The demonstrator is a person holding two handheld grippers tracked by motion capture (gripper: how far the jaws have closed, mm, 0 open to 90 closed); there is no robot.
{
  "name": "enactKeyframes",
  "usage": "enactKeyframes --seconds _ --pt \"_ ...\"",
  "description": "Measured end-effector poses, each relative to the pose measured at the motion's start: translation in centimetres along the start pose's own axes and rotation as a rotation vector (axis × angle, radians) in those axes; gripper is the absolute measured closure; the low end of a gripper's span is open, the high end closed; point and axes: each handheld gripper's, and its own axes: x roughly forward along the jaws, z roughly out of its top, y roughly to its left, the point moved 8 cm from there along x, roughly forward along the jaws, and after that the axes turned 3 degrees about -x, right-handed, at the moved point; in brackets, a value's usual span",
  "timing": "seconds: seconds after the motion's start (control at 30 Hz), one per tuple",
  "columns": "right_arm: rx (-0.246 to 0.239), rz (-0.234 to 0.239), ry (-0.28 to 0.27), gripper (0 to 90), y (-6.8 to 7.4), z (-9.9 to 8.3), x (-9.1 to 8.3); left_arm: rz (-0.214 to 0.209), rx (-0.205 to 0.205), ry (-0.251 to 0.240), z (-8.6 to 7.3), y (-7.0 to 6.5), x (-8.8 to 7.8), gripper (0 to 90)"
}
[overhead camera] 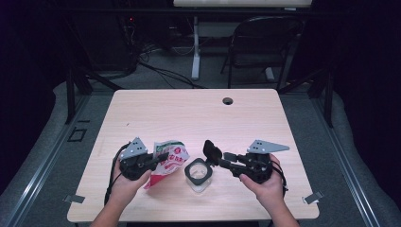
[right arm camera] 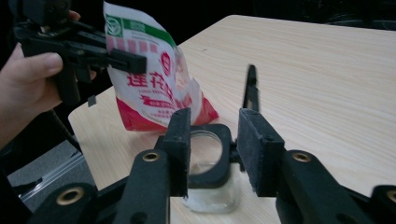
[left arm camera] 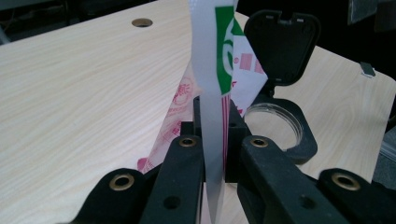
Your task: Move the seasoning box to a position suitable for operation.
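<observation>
Work in hand: filling a jar (overhead camera: 198,174) from a bag (overhead camera: 166,161), by the look of it; nothing has been poured that I can see
Left gripper (overhead camera: 158,158): clamped tight on the bag's edge, seen in its own view as a thin white strip (left arm camera: 212,116) pinched between the pads
Bag: white, red and green, hanging from the left gripper with its low corner on or just above the table (overhead camera: 189,118), just beside the jar
Right gripper (overhead camera: 222,158): jaws part open with nothing between them, poised just above and behind the jar
Jar: clear, square-shouldered, standing between the two grippers; its black flip lid (overhead camera: 211,149) is tipped up on the hinge
Jar contents: I see only glass and the table through it, so it looks empty; I can't rule out a trace at the bottom
Bag contents: hidden by the print; the lower half seems full
Bag mouth: I can't tell if it is cut open
Risk, spill: the bag is held by one thin edge, so a quick tilt could send the load past the narrow mouth
Risk, lid: the raised lid stands near the right gripper and could be knocked shut
Risk, tipping: the light jar is unheld, and a nudge from the bag could slide or topple it
</observation>
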Motion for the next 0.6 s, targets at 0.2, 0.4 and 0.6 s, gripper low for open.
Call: enactKeyframes --seconds 0.2,0.4,0.6 --pt "-0.034 0.048 0.021 69.1 1.6 1.1 2.9 -0.004 -0.012 0.018 -0.9 -0.3 0.0 88.9" --pt "-0.068 0.080 0.065 72.8 2.5 0.6 5.5 -0.004 -0.039 0.009 -1.4 -0.2 -0.1 88.9" --pt "-0.053 0.131 0.096 78.1 3.1 0.3 7.1 0.000 -0.038 -0.001 -1.5 -0.5 -0.2 88.6"
